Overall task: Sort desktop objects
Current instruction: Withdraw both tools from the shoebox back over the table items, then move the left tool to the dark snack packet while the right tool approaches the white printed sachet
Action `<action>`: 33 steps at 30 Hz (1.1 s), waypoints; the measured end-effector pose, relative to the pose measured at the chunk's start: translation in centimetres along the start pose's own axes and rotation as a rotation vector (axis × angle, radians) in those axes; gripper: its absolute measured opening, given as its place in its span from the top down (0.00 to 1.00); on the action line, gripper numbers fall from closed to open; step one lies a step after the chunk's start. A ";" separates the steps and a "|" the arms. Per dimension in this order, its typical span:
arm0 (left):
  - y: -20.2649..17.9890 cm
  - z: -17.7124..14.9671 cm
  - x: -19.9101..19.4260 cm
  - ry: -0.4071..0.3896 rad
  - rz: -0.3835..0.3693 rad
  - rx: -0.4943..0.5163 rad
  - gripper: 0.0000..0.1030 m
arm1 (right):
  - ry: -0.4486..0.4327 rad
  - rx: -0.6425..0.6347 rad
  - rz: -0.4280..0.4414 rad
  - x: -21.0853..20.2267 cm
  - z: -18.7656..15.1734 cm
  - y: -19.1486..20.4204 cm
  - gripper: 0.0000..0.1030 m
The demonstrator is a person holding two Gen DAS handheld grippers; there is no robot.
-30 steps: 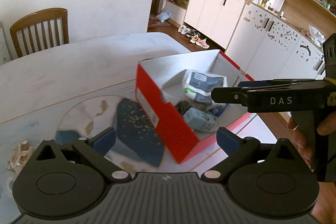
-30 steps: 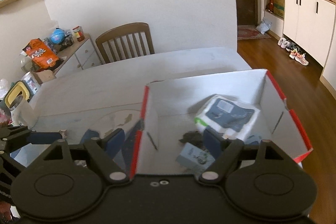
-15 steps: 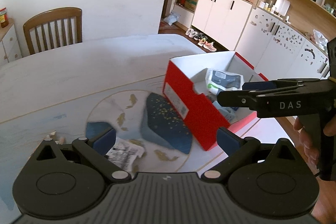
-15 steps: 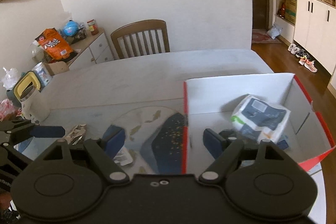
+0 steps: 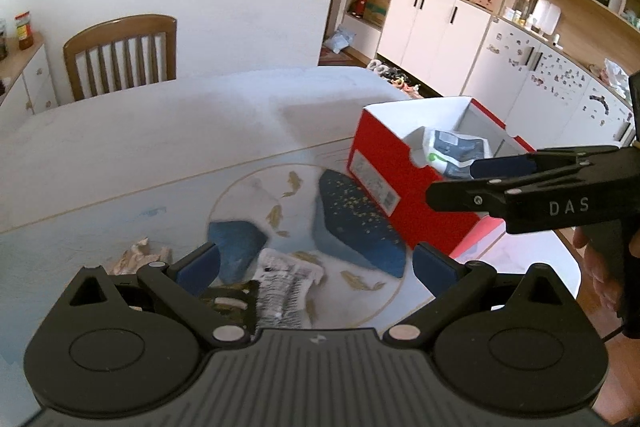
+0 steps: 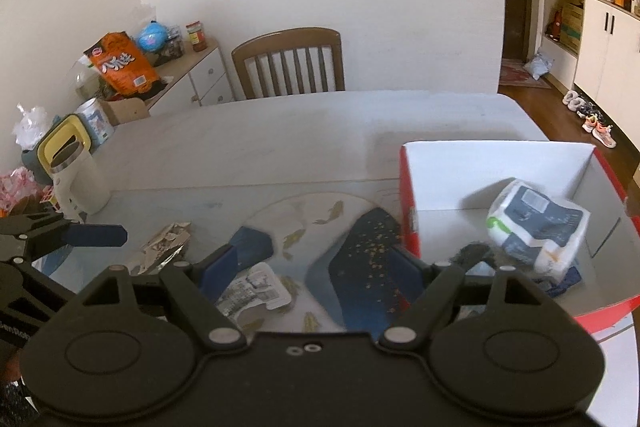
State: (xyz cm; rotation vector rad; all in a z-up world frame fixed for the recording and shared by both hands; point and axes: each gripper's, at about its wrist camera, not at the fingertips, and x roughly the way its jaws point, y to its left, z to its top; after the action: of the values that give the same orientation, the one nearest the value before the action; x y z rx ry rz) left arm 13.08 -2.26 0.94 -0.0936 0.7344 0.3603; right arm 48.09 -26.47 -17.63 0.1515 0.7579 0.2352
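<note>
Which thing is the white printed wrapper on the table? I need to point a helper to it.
Start at the red box on the table's right side, then go left across the round fish-patterned mat. The white wrapper lies flat at the mat's near edge. Unlike the crumpled silver foil wrapper farther left, it is white with black print.

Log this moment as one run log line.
left gripper: jaws open, empty | right gripper: jaws open, empty | red box: holds tissue pack | wrappers: on table

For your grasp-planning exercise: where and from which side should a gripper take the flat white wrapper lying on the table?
Grip the white wrapper at its raised, crumpled near edge, coming from above at a slant. It lies flat on the table, so only that lifted edge gives the fingers purchase.
</note>
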 end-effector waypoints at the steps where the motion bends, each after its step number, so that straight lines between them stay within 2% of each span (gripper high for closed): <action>1: 0.3 -0.1 -0.1 0.001 -0.001 -0.001 0.00 | 0.003 -0.003 0.002 0.1 -0.1 0.3 0.21; 9: 3.3 -1.4 -1.0 -0.020 0.014 -0.075 0.00 | 0.011 -0.061 0.035 1.0 -0.4 2.9 0.21; 16: 5.4 -2.7 -1.4 -0.016 0.069 -0.055 0.00 | 0.031 -0.080 0.061 2.2 -0.7 4.5 0.21; 21: 6.9 -3.6 -1.2 0.016 0.104 -0.053 0.00 | 0.047 -0.091 0.070 2.9 -0.9 5.2 0.21; 33: 8.2 -5.1 0.4 0.028 0.070 -0.019 0.00 | 0.118 -0.121 0.043 6.2 -2.4 5.4 0.21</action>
State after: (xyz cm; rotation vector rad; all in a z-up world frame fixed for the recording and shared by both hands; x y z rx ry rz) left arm 7.20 4.44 -2.77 -0.0912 0.7638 0.4332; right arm 49.94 -19.51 -22.26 0.0396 0.8560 0.3326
